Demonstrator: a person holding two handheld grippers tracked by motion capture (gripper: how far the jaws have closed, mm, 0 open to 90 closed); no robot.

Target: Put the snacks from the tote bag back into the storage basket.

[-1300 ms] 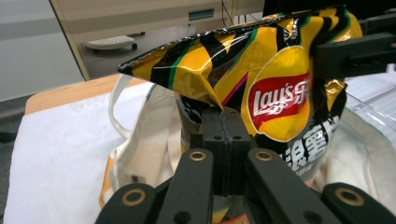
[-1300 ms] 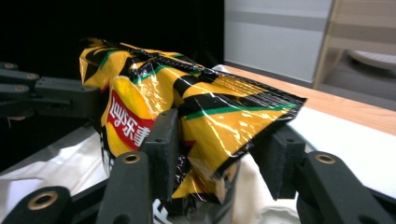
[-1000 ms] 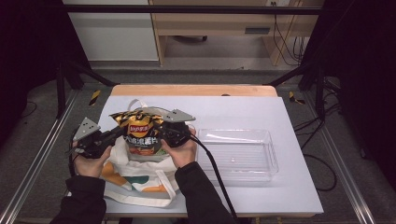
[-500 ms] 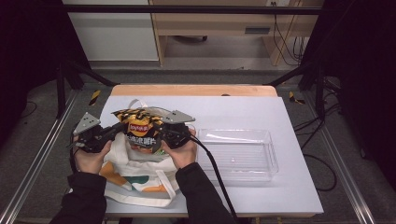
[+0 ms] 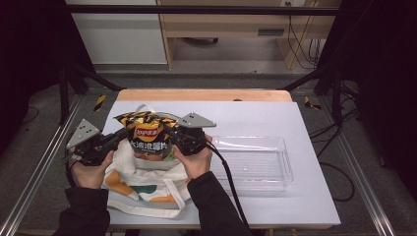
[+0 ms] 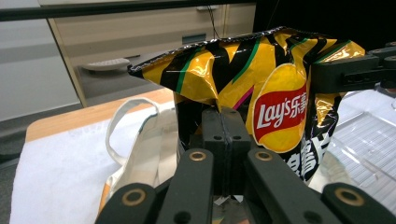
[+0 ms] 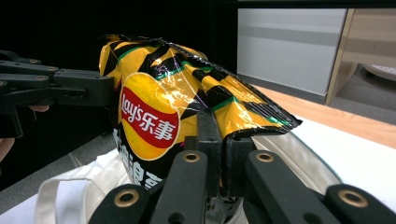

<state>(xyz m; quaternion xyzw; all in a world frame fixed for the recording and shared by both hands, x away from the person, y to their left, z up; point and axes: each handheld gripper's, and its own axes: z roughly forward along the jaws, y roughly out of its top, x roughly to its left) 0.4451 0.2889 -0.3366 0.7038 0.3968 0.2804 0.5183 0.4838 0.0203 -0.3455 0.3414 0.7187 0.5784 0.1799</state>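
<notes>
A clear plastic tray [image 5: 255, 164] sits on the table [image 5: 305, 201], apparently empty.

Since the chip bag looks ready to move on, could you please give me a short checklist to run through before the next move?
1. Left tool shut on the chip bag: ok, jaws pinch its edge.
2. Right tool shut on the bag: ok, jaws pinch the opposite edge.
3. Bag held up above the tote bag: ok.
4. Bag's bottom fully out of the tote: cannot tell, it is hidden.
5. Clear tray free to receive it: ok, nothing lies inside.
6. Right tool's cable off the tray: ok, it runs beside it.
</notes>
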